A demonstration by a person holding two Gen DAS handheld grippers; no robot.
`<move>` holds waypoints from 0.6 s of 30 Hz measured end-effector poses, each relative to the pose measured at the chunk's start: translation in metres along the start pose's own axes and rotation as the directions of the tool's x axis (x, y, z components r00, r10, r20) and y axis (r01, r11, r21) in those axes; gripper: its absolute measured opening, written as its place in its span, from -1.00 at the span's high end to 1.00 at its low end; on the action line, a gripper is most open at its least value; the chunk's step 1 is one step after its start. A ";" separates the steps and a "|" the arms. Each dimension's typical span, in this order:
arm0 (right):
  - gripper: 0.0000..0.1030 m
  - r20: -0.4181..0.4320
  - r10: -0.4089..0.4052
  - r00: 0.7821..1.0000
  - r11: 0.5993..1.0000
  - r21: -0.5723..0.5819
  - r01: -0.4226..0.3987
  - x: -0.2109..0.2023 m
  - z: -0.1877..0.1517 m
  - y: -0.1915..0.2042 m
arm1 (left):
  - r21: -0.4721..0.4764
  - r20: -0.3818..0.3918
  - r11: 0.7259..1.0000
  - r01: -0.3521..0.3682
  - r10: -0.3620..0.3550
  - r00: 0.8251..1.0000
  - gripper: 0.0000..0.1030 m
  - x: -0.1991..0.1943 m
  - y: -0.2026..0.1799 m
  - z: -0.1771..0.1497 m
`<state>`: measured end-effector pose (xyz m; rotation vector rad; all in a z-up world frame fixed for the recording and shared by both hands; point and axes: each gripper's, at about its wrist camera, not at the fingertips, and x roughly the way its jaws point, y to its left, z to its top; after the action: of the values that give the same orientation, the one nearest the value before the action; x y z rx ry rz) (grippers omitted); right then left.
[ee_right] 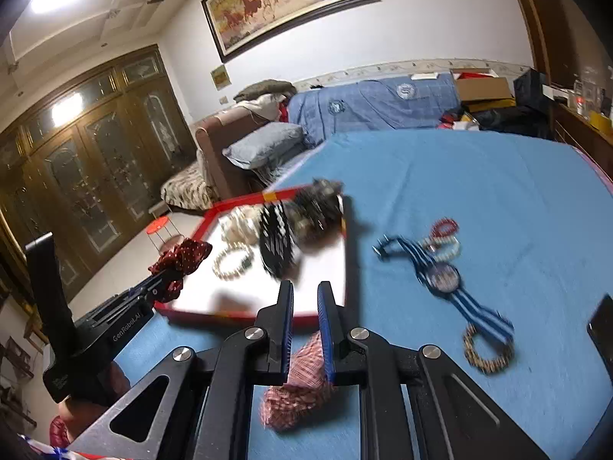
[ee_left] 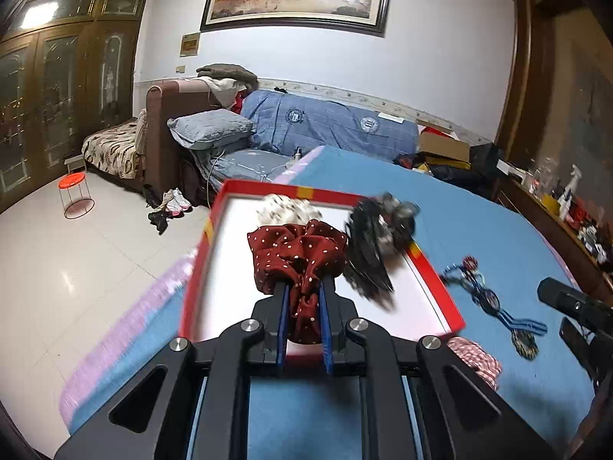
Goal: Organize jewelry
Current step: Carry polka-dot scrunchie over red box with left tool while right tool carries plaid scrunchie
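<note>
- Dark red dotted scrunchie (ee_left: 297, 257) is pinched between the blue pads of the left gripper (ee_left: 302, 295), bulging out past the tips, above the near part of the red-rimmed tray (ee_left: 436, 280).
- In the tray: a white beaded piece (ee_left: 285, 207) at the far end, a pearl bracelet (ee_right: 231, 262) on the white floor, a black comb clip (ee_right: 277, 245) to its right.
- Right gripper (ee_right: 305, 299) stands narrowly parted just near of the tray's near rim; a pink checked scrunchie (ee_right: 302, 379) lies between and under its pads on the blue bed cover (ee_right: 479, 176); whether it is squeezed is unclear.
- Right of the tray: a blue striped watch (ee_right: 442, 278), a red and white bracelet (ee_right: 444, 237), and a brown beaded bracelet (ee_right: 486, 350) nearest.
</note>
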<state>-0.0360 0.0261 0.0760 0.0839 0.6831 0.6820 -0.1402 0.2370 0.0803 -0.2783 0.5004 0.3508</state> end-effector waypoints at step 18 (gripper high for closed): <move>-0.14 -0.330 -0.045 0.943 0.984 -0.180 -0.016 0.080 -0.063 0.046 | -0.024 -0.019 1.000 0.014 -0.014 1.000 0.73 0.014 0.019 0.004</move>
<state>-0.0542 0.1013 -0.0046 -0.2090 0.9421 0.7486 -0.1347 0.2589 0.0729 -0.3083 0.5131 0.3409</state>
